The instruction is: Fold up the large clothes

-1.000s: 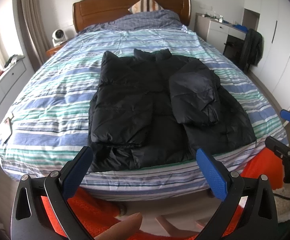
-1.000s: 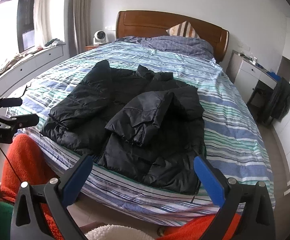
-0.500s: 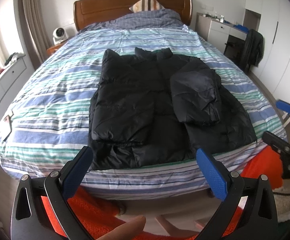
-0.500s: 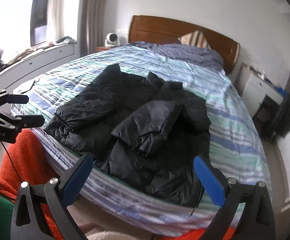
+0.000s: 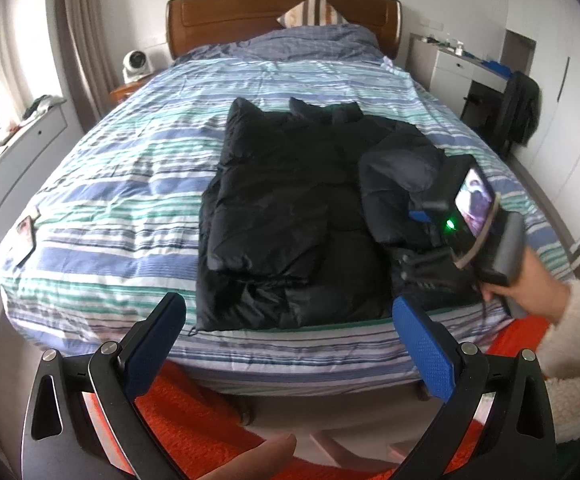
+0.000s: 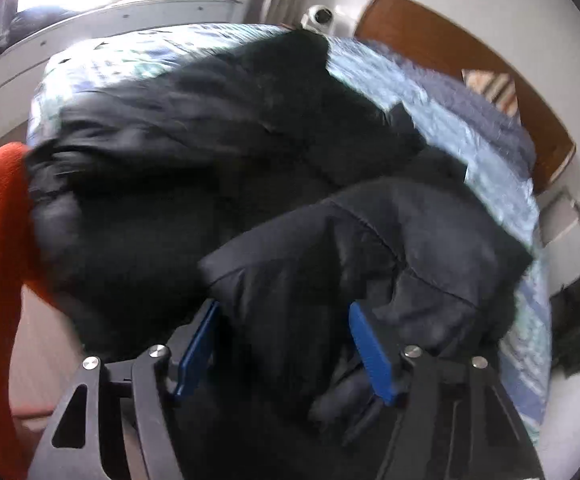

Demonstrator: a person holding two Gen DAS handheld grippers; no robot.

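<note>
Right gripper (image 6: 286,344) closing around folded sleeve (image 6: 369,248) of black puffer jacket (image 5: 290,208), bed's foot edge; left gripper (image 5: 290,344) spread, empty. Next: likely secure pinch, then fold.

Black grippers (image 5: 288,338) w/ blue pads, silver screws – fluffy cream sleeve (image 5: 569,328)

Home bedroom. A double bed (image 5: 90,184) in striped bedding is filling the room under a wooden headboard (image 5: 250,8), pillow (image 5: 313,10) leaning against it; curtains (image 5: 82,40) are hanging at the window, white wardrobes (image 5: 569,100) standing alongside.
</note>
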